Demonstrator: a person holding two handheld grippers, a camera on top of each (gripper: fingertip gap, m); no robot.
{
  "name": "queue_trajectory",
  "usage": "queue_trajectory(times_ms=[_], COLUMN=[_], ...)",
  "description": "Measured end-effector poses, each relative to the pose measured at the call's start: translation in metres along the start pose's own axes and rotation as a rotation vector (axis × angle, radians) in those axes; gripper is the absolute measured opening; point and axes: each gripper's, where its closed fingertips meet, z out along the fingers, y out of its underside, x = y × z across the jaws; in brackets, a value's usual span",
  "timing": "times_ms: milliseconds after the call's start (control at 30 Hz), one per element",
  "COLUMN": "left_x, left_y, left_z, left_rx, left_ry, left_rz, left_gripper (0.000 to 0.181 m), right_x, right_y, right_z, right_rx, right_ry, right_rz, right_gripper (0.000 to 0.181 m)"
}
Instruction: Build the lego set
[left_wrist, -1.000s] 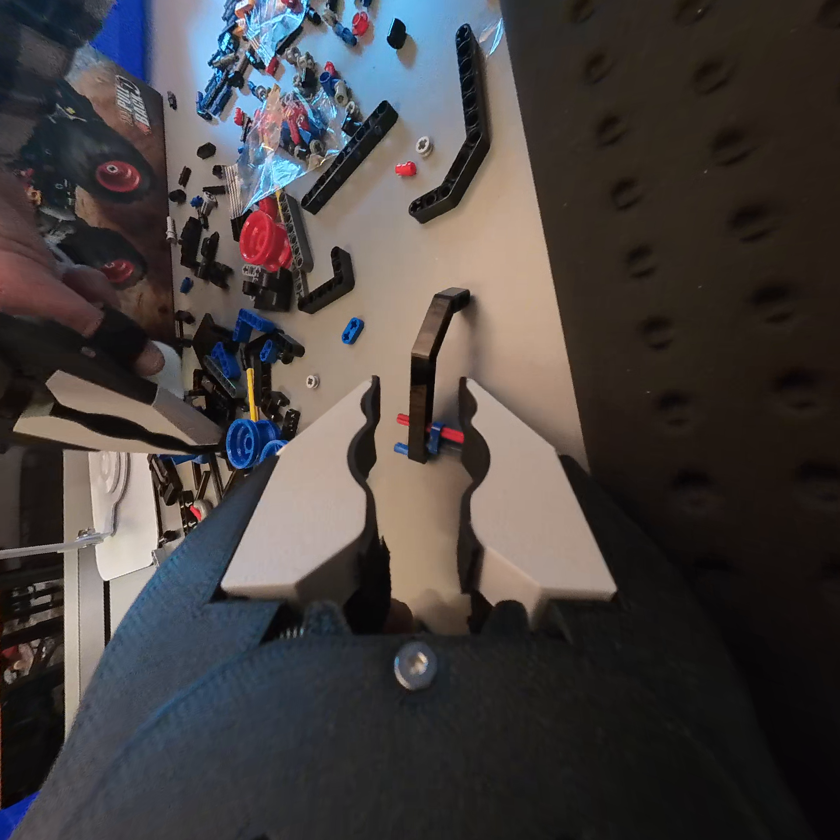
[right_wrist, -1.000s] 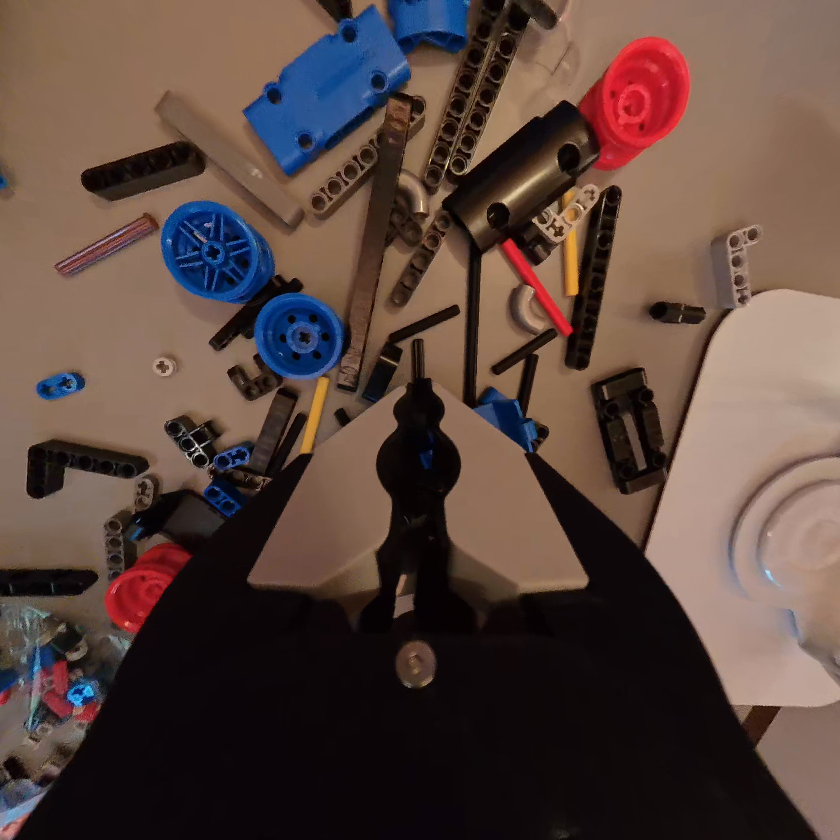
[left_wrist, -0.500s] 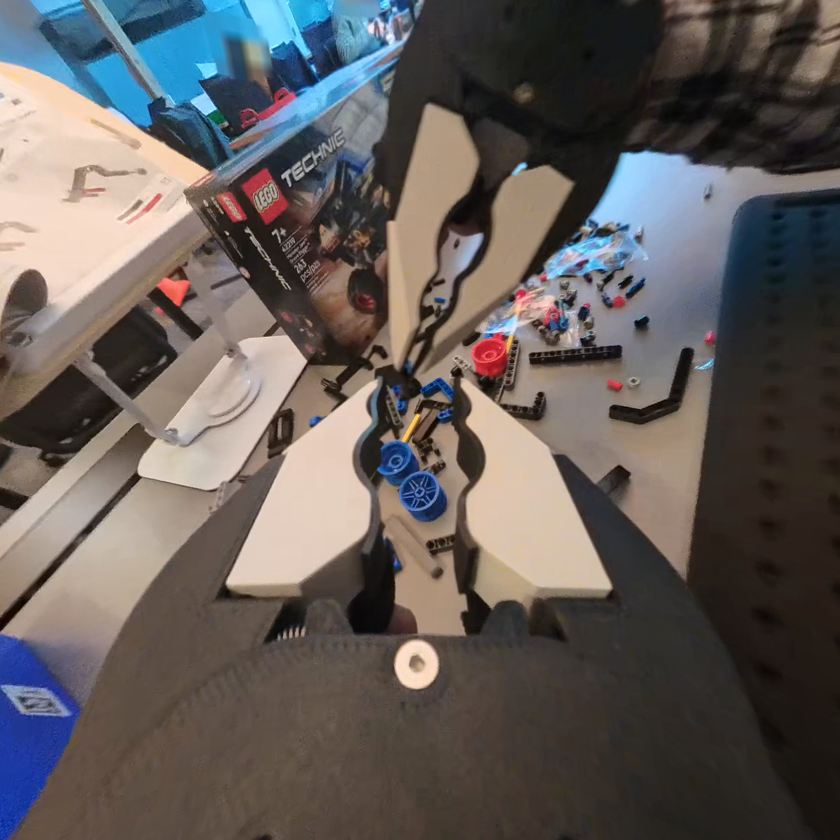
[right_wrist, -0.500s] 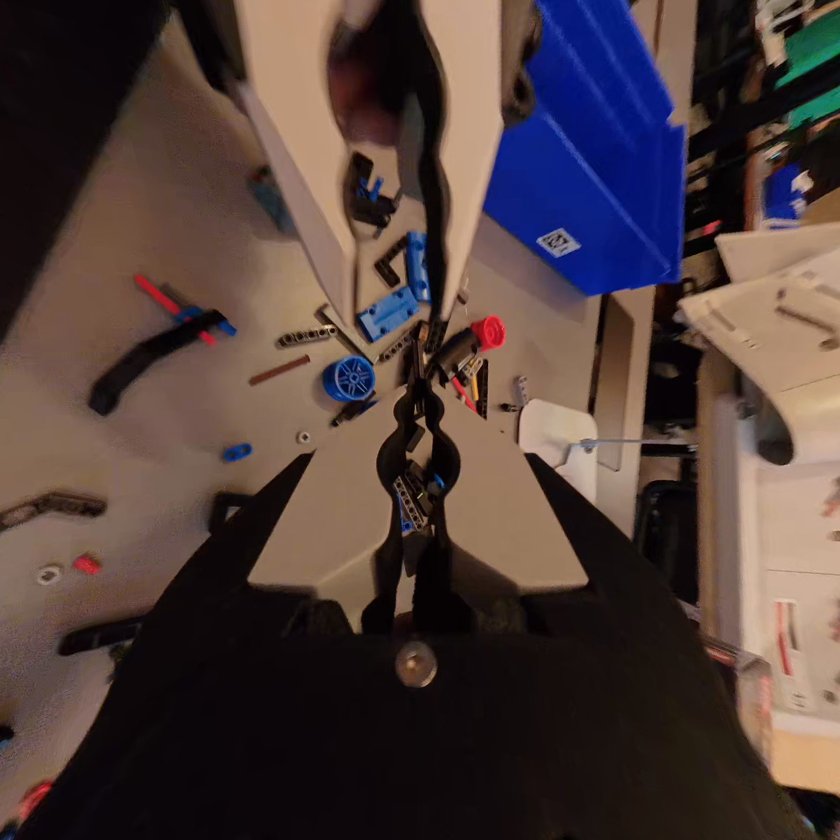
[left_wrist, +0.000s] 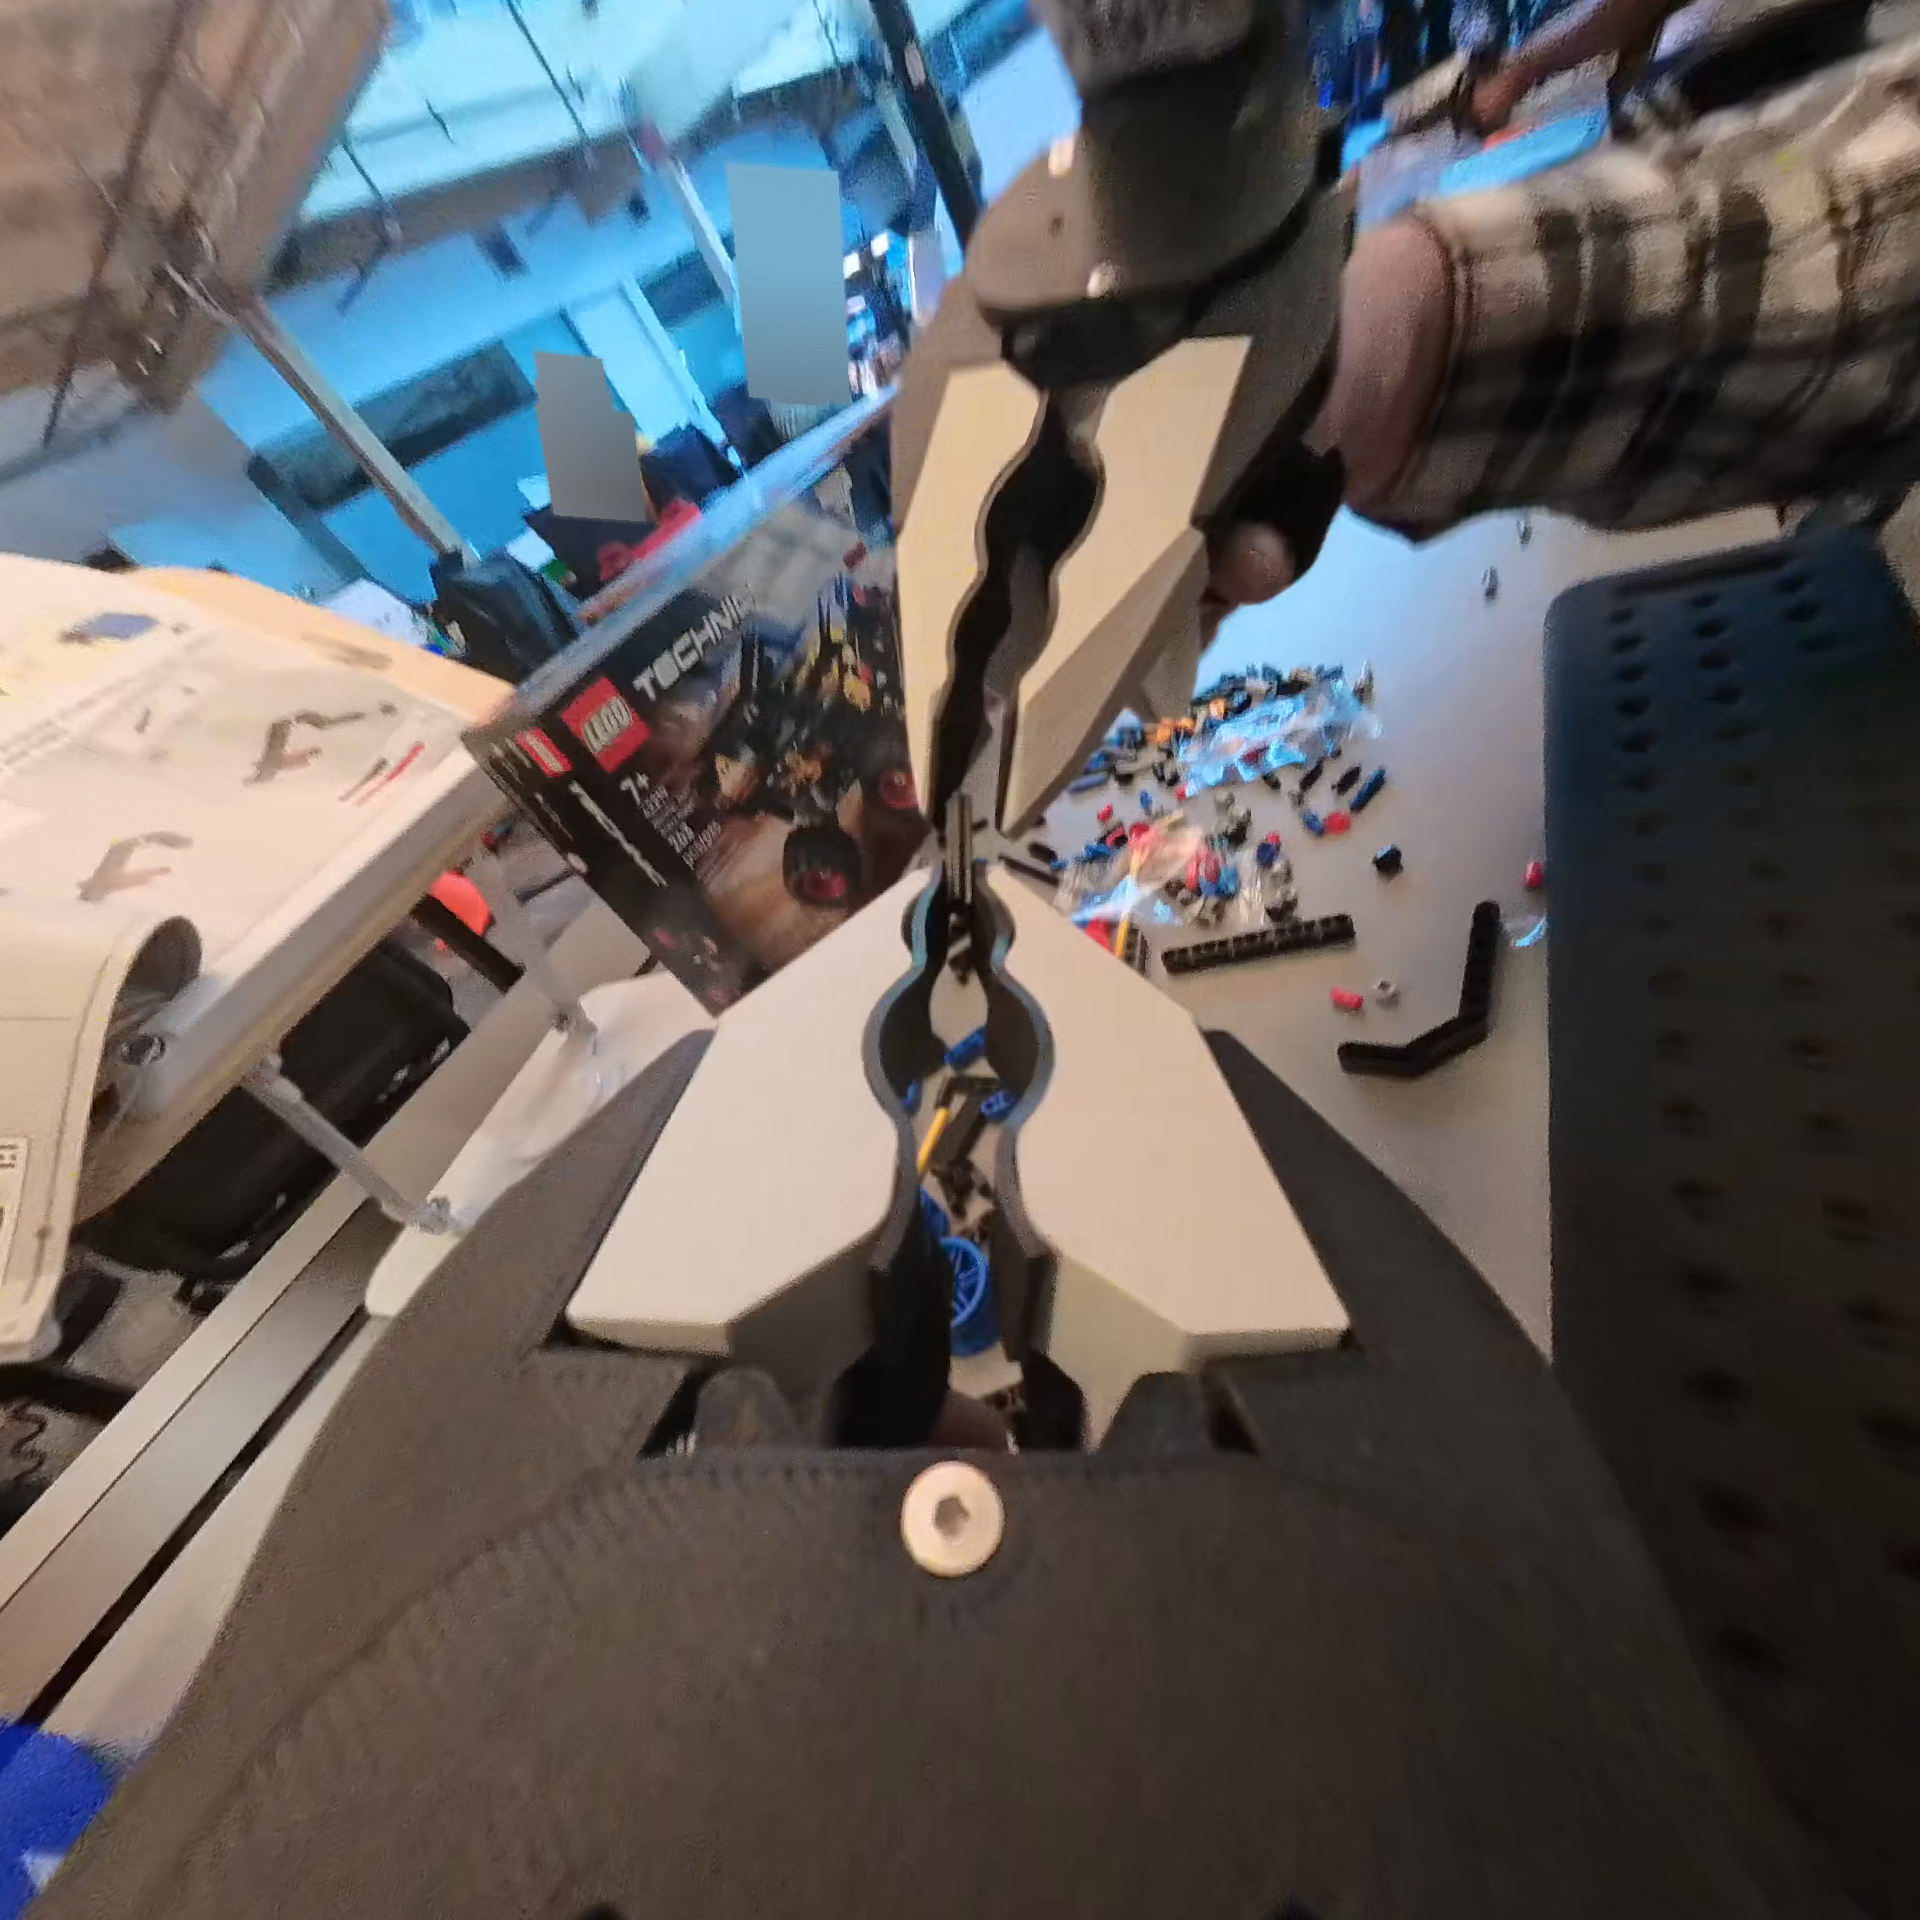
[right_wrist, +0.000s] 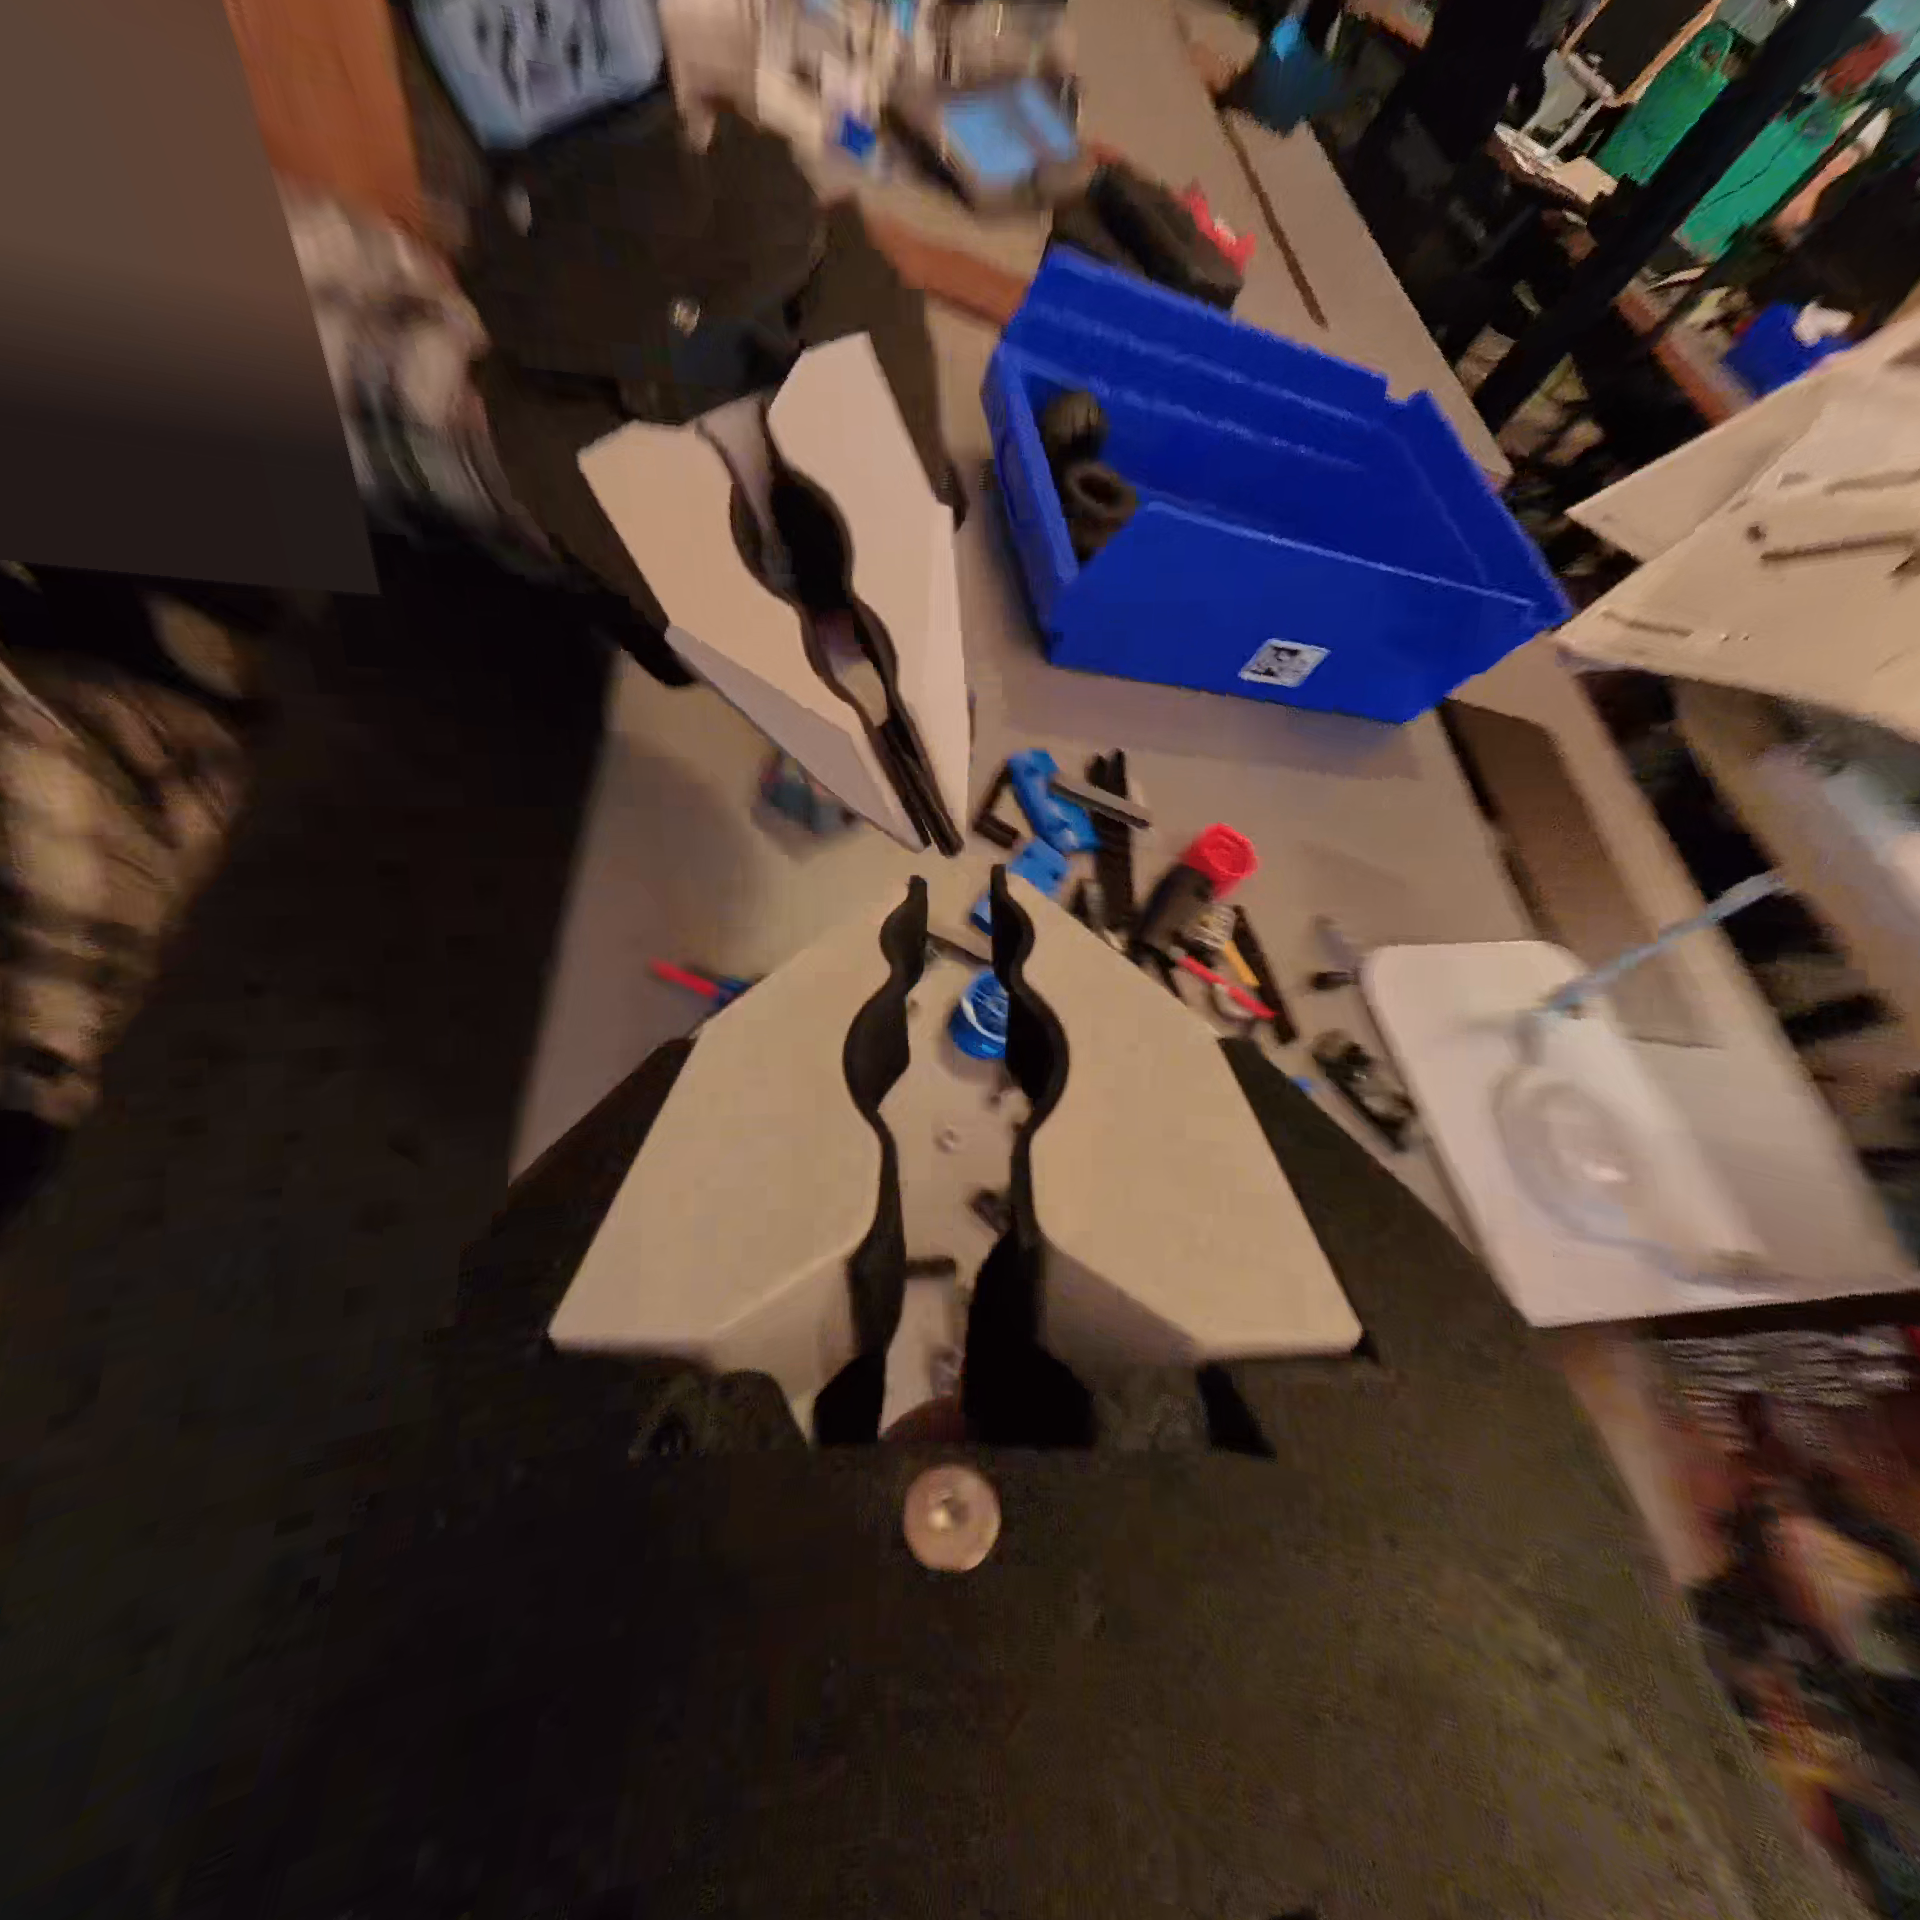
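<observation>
Above the table (right_wrist: 1330, 852) strewn with loose lego pieces (left_wrist: 1236, 831), the left gripper (left_wrist: 958, 883) clamps a thin black piece (left_wrist: 958, 847) (small, partly hidden) tip-to-tip with the right gripper (right_wrist: 953, 894), whose fingers stand apart, empty.

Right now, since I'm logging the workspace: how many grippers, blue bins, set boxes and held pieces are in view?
Grippers: 2, the left gripper and the right gripper
Blue bin: 1
Set box: 1
Black piece pinched in the left gripper: 1
Total: 5
</observation>
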Motion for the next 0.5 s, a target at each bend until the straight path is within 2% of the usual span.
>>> queue_trajectory(times_ms=[67, 233, 333, 500], left_x=[0.004, 0.012, 0.015, 0.017], left_y=[-0.009, -0.015, -0.014, -0.019], left_z=[-0.003, -0.001, 0.002, 0.001], left_rx=[0.060, 0.093, 0.086, 0.124], left_ry=[0.032, 0.040, 0.032, 0.033], left_rz=[0.002, 0.070, 0.112, 0.098], left_gripper=[0.001, 0.001, 0.001, 0.001], right_x=[-0.002, -0.015, -0.023, -0.023], right_y=[-0.008, -0.020, -0.023, -0.026], right_z=[-0.008, -0.011, -0.009, -0.010], right_rx=[0.124, 0.280, 0.321, 0.374], right_ry=[-0.064, -0.189, -0.238, -0.239], right_rz=[0.144, 0.313, 0.360, 0.407], right_gripper=[0.011, 0.013, 0.011, 0.004])
